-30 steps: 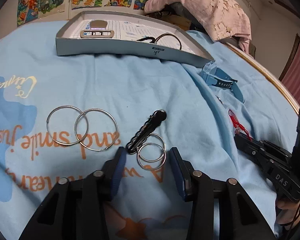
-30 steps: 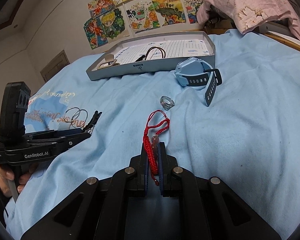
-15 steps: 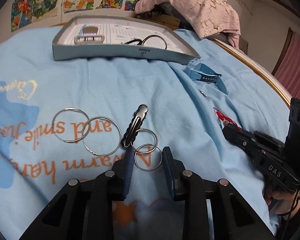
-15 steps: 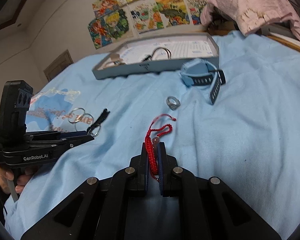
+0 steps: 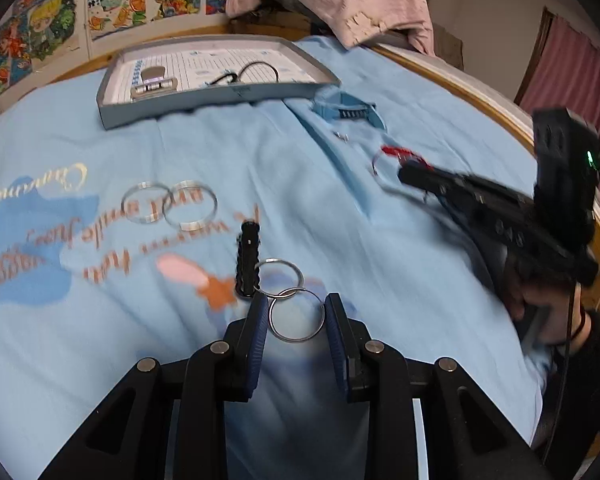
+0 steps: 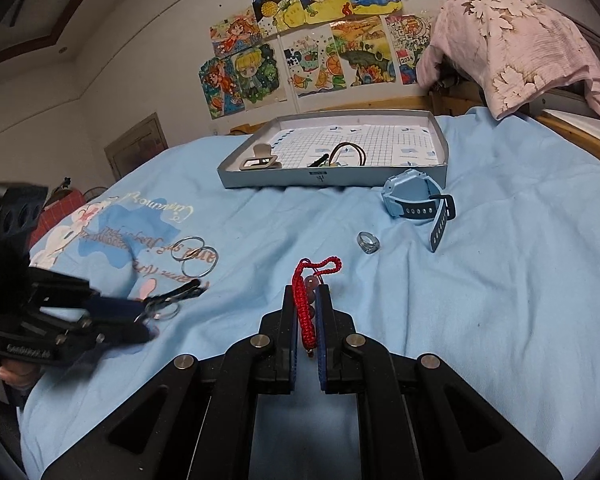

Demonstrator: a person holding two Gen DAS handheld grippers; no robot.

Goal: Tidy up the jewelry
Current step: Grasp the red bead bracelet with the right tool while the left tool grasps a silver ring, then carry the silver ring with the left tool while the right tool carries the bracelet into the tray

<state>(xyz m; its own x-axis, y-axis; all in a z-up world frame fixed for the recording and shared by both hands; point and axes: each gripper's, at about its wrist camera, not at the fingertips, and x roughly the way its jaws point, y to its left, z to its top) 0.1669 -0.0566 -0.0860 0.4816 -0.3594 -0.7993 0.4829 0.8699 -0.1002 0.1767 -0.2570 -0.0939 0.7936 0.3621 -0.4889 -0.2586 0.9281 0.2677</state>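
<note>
My left gripper has its blue pads on both sides of a small silver ring, linked to a second ring and a black hair clip. The jaws stand narrowly apart around the ring. The left gripper also shows in the right wrist view. My right gripper is shut on a red braided bracelet with beads, lifted off the sheet. Two larger silver rings lie on the sheet to the left. A grey tray at the back holds a clip, a black tie and a bangle.
A blue watch and a silver finger ring lie on the light blue bedsheet in front of the tray's right end. A pink cloth hangs over the wooden bed frame at the back right.
My left gripper has closed in around the small ring and shifted right over the sheet. My right gripper has risen with the red bracelet.
</note>
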